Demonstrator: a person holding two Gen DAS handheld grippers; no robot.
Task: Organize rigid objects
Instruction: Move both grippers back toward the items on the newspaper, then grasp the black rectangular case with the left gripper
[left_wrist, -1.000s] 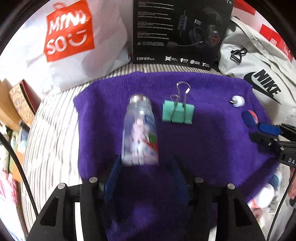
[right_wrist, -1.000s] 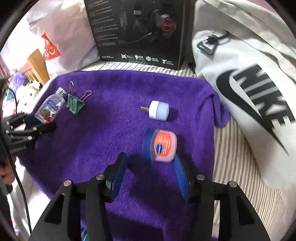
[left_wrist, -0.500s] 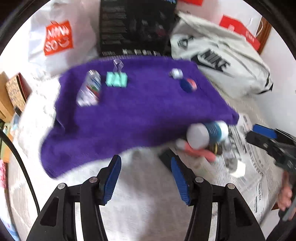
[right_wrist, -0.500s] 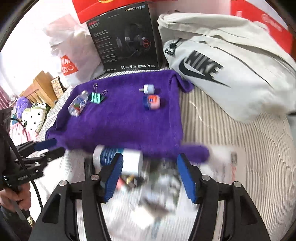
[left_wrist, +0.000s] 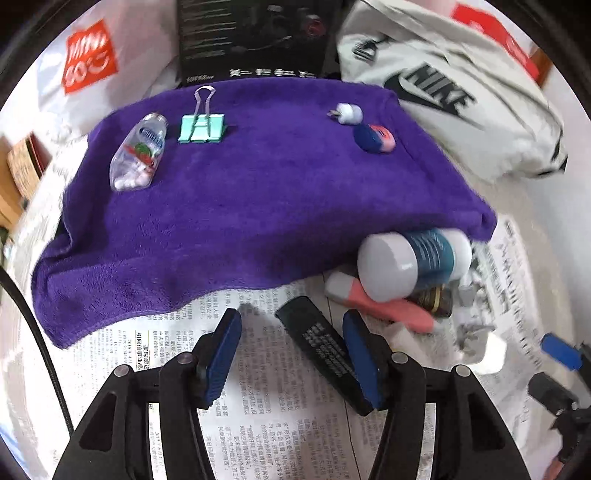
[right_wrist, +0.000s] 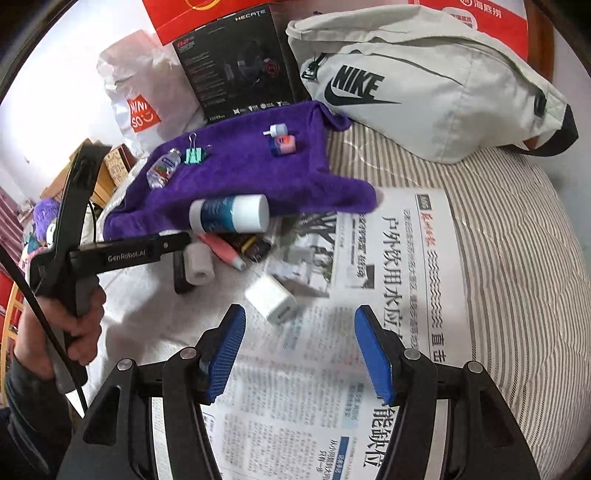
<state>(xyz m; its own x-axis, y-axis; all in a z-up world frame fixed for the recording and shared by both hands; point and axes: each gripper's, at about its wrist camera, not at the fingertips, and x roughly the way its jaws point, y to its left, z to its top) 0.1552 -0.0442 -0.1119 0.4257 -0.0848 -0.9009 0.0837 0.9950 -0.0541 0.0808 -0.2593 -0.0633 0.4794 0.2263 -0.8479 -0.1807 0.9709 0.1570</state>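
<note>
A purple towel (left_wrist: 258, 192) carries a clear candy bottle (left_wrist: 138, 157), a green binder clip (left_wrist: 202, 127), a small white plug piece (left_wrist: 349, 112) and a blue-and-pink jar (left_wrist: 373, 138). On the newspaper (right_wrist: 388, 266) lies a pile: a teal-and-white bottle (left_wrist: 410, 260), a pink tube (left_wrist: 384, 304), a black flat bar (left_wrist: 319, 347), a white roll (right_wrist: 199, 264) and a white charger cube (right_wrist: 271, 299). My left gripper (left_wrist: 291, 350) is open, with the black bar between its fingers. My right gripper (right_wrist: 299, 354) is open and empty, just short of the charger cube.
A black headset box (right_wrist: 236, 62), a white Miniso bag (right_wrist: 144, 107) and a grey Nike bag (right_wrist: 417, 81) stand behind the towel. Striped bedding (right_wrist: 517, 240) lies to the right. A wooden shelf (left_wrist: 18, 173) is at the left edge.
Both grippers have pulled back from the towel to the newspaper pile. The candy bottle and the blue-and-pink jar, earlier between the fingers, now lie on the towel.
</note>
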